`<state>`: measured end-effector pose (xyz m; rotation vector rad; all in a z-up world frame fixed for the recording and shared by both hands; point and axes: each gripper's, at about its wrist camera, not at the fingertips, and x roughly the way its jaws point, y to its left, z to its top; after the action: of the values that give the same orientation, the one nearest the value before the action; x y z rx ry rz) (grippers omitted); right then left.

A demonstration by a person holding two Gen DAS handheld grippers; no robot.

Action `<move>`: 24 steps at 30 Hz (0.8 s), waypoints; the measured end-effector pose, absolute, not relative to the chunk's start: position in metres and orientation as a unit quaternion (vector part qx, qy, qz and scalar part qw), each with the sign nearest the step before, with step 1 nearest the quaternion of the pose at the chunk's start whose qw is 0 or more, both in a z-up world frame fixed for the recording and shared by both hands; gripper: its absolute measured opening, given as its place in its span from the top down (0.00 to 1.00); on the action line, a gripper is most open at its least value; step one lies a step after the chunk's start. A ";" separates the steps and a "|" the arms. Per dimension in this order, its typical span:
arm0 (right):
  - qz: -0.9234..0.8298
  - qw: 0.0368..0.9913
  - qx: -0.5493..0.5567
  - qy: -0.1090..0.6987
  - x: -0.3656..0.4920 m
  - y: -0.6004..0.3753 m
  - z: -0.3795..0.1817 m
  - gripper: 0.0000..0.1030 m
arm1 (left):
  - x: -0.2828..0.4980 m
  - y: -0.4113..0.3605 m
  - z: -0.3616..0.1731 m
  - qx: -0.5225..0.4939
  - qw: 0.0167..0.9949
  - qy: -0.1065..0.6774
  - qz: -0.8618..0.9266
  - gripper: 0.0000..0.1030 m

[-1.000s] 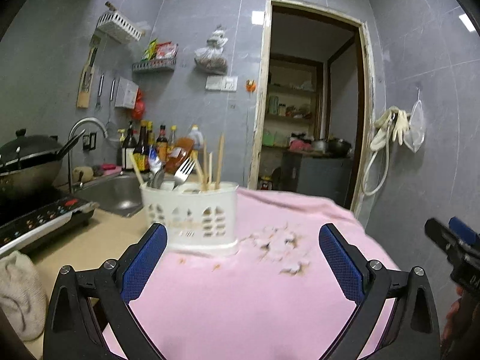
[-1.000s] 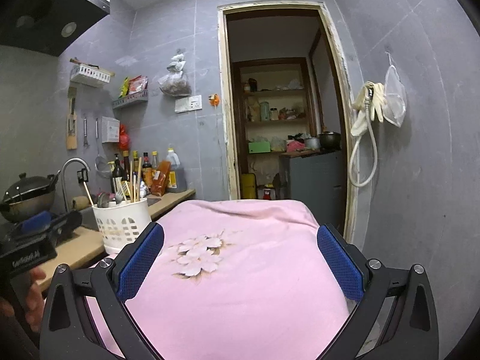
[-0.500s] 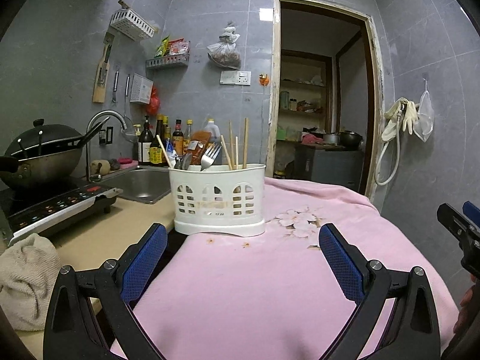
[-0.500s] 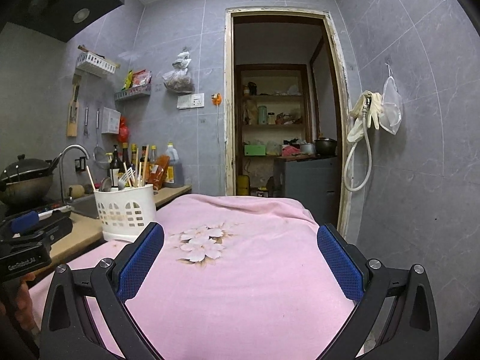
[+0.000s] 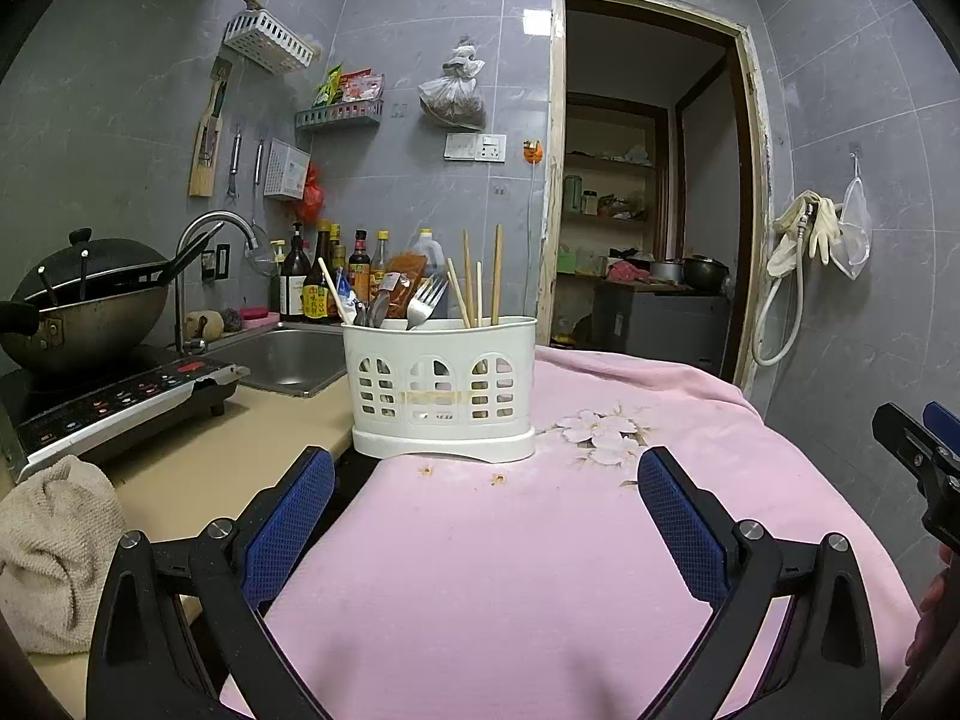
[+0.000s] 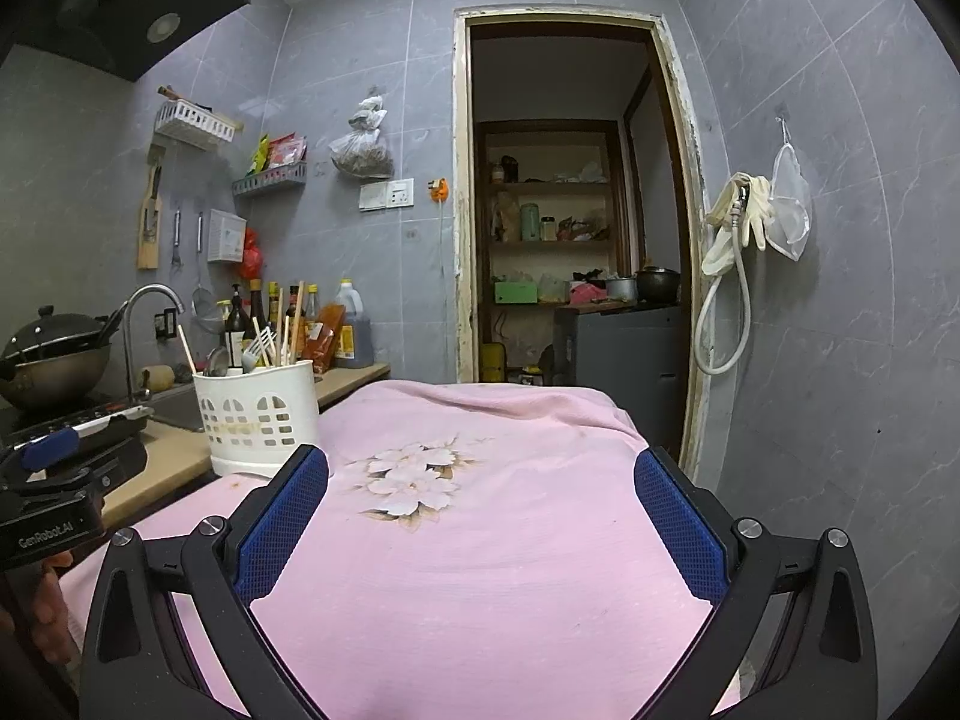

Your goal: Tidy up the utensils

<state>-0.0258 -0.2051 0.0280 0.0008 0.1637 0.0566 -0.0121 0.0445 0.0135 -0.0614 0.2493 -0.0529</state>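
Holding both grippers wide open and empty, I face a white caddy point(image 5: 444, 387) standing upright at the near left edge of the pink cloth point(image 5: 540, 570); in the left wrist view it sits dead centre, straight ahead of my left gripper point(image 5: 486, 516), between the lines of the two blue pads and beyond their tips; in the right wrist view the same caddy point(image 6: 258, 420) lies off to the middle left, past the left finger of my right gripper point(image 6: 480, 516); so my left gripper is the nearer and better aligned, as I judge it. The utensils stand nearly vertical, handles down, their long axes running up the frame: one fork point(image 5: 425, 303) with tines up, about four chopsticks point(image 5: 480, 285) at the right end, one pale stick point(image 5: 330, 291) leaning left; between them a couple of spoons point(image 5: 375, 311), I think, though they overlap too much to count surely. One caddy, two grippers, nothing loose on the cloth.
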 end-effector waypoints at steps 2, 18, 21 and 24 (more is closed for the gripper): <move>0.027 0.996 -0.001 0.081 -0.026 -0.204 0.028 0.00 | -0.012 0.045 0.013 -0.031 0.991 0.125 -0.027 0.03; 0.031 0.996 0.000 0.089 -0.023 -0.204 0.026 0.00 | -0.013 0.048 0.012 -0.035 0.991 0.129 -0.029 0.03; 0.032 0.995 0.001 0.092 -0.022 -0.203 0.026 0.00 | -0.012 0.048 0.013 -0.034 0.991 0.128 -0.028 0.03; 0.033 0.995 0.002 0.093 -0.022 -0.204 0.025 0.00 | -0.012 0.048 0.013 -0.034 0.991 0.128 -0.028 0.03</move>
<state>-0.0217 -0.2038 0.0253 0.0034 0.1872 0.0662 -0.0122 0.0481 0.0126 -0.0685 0.2566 -0.0568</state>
